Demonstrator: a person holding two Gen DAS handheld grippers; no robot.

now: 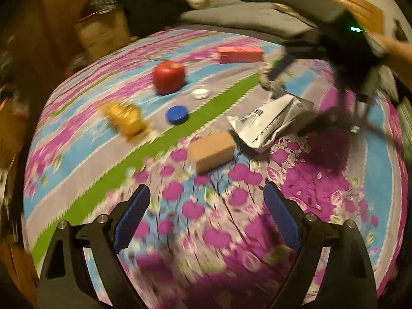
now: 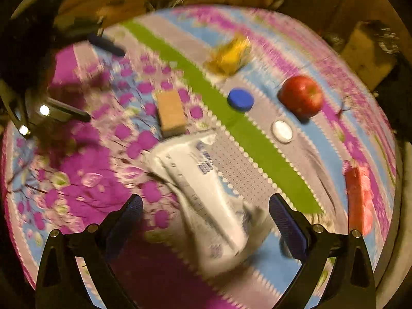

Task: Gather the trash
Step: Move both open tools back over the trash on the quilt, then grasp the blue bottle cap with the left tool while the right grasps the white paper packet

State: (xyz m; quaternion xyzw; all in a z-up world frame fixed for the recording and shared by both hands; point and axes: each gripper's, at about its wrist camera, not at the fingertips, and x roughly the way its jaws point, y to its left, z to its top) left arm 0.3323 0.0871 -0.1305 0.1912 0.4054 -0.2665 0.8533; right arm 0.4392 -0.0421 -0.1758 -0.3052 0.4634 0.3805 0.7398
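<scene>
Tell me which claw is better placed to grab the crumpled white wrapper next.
The right claw, probably. It is open with the crumpled white wrapper lying between its fingers. The left claw, also open, has only the bedspread between its fingers, with the wrapper farther ahead.

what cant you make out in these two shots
- Print on the white wrapper: motion blur, both views.
- Yellow item: smeared in both views, identity unclear.
- Right gripper fingertips in the left wrist view: blurred.
- Brown box behind the table: dim and blurred.
</scene>
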